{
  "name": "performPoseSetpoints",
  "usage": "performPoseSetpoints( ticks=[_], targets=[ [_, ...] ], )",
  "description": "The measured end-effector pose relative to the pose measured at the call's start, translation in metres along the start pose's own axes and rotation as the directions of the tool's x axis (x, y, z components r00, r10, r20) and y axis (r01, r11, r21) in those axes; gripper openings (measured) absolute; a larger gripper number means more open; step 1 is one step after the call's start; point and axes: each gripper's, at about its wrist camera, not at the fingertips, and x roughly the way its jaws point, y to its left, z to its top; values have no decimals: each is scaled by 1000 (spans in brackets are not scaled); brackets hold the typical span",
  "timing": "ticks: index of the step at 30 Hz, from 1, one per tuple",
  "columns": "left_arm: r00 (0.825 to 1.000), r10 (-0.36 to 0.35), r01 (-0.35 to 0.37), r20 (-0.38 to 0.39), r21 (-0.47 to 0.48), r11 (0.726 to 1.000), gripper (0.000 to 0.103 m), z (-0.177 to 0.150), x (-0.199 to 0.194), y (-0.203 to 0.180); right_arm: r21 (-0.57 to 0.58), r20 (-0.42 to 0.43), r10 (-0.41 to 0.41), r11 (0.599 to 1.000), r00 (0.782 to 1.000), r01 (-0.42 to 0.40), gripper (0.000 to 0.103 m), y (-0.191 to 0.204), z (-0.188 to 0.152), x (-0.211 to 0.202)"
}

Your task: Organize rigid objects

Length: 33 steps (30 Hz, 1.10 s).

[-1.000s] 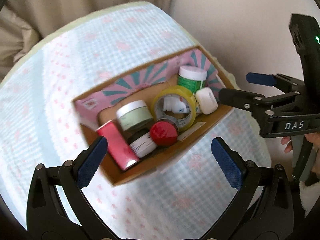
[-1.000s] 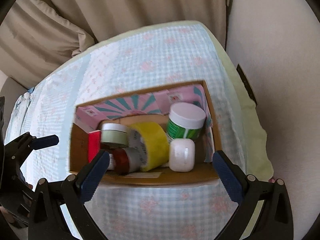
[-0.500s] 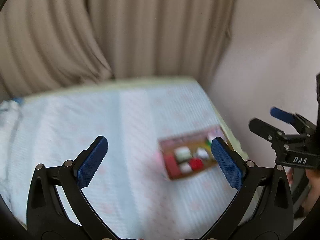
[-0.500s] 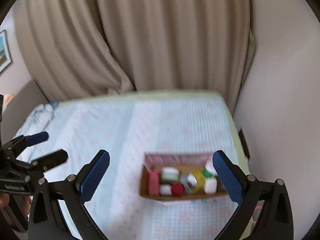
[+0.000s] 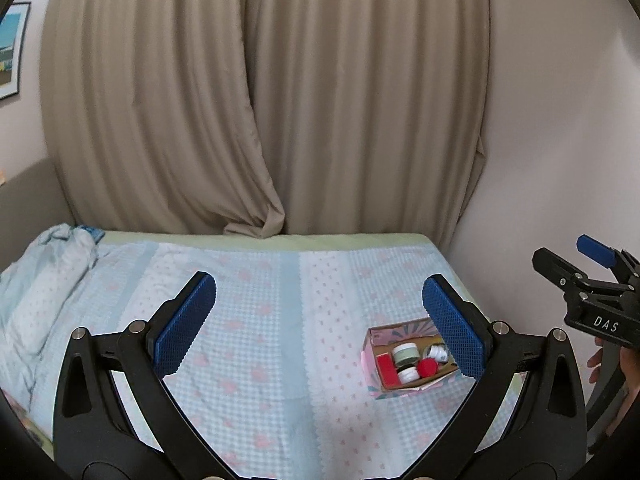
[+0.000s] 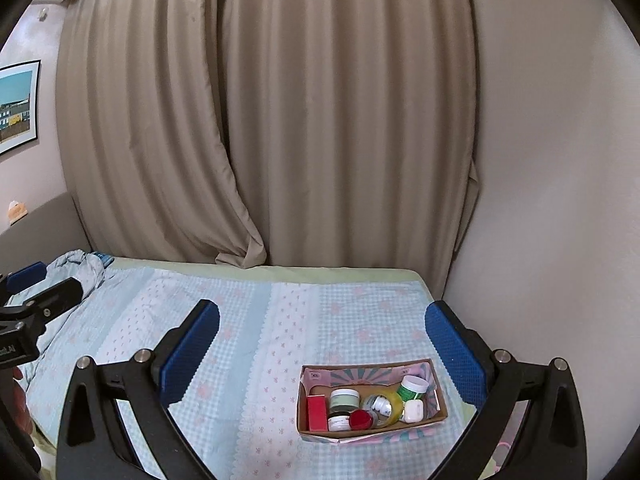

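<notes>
Both cameras have pulled well back since a second ago: the box filled my view then, now it sits small on the bed with curtain and wall above it.

Left gripper (image 5: 318,322): fingers spread wide, nothing between them, held high over the bedspread (image 5: 256,344). Right gripper (image 6: 322,346): likewise wide and empty. Each shows at the edge of the other's view.

Cardboard box (image 6: 370,434) rests on the right side of the bed, near the wall, at the near edge of the blanket. Packed inside: red carton (image 6: 316,412) at left, pale green jar (image 6: 344,399), red-capped pot (image 6: 361,419), yellow tape roll (image 6: 390,406) with a small bottle in its hole, green tub with white lid (image 6: 412,387) far right, white case (image 6: 413,411) nearest right.

Handling, my judgement: all stiff and light. Jar lids look smooth, so grip the sides below the lid. Tape roll is best taken across its band. Items sit touching, so lifting one may tip a neighbour. The box itself is thin card on soft bedding and likely to slide or flex.

Nothing loose lies on the bed; sorting looks done.
</notes>
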Motion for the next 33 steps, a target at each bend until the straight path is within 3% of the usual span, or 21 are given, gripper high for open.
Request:
performPoseSetpoints(
  ticks=[15, 33],
  targets=[
    [999, 10, -12, 30, 40, 999, 103, -5, -14, -13, 15, 20, -15, 1000, 1000, 15, 102, -6, 3, -20],
    [1000, 25, -25, 19, 28, 999, 103, -6, -12, -14, 12, 18, -17, 1000, 1000, 17, 102, -4, 6, -16]
  ],
)
